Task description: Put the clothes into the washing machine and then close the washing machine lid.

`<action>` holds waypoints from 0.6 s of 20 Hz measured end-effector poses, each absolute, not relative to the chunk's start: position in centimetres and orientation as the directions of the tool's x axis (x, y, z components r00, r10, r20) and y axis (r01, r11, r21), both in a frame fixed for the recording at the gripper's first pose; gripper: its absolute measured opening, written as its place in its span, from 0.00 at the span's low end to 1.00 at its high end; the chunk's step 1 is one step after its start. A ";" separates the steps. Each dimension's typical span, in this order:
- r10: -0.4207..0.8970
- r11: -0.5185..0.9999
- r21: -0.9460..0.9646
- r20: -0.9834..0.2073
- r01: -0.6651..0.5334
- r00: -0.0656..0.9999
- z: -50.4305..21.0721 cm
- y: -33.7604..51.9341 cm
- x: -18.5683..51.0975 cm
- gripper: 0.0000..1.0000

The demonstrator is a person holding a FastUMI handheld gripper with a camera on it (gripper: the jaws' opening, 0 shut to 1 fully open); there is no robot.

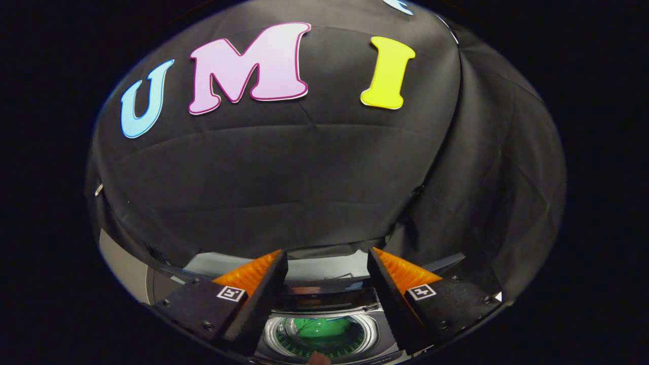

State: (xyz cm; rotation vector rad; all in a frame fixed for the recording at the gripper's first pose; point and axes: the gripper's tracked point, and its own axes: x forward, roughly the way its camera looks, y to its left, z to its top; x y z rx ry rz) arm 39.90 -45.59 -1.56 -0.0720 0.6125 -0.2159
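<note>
The washing machine (324, 304) is grey and silver with a shiny metal drum (284, 332); inside lies green clothes (322, 327). The booth wall (304, 177) is plain black cloth.

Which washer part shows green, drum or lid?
The drum, between the open tool's fingers: green cloth lies inside; the dark lid beyond shows none.

Low in the frame, seen between and below the spread, empty tongs (327, 263): washing machine (324, 299) with lid raised, drum (322, 335) open, green clothes (317, 327) lying inside. Supporting surface beneath hidden; cannot tell its kind.
</note>
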 end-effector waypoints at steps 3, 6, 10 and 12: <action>-0.211 0.977 -0.109 -0.529 0.182 0.822 -1.2 -45.6 40.1 1.00; -0.211 0.978 -0.101 -0.491 0.185 0.845 -1.1 -45.6 39.4 1.00; -0.199 0.980 -0.095 -0.464 0.175 0.863 -0.7 -45.4 37.4 1.00; -0.202 0.979 -0.093 -0.458 0.179 0.866 -0.9 -45.6 36.6 1.00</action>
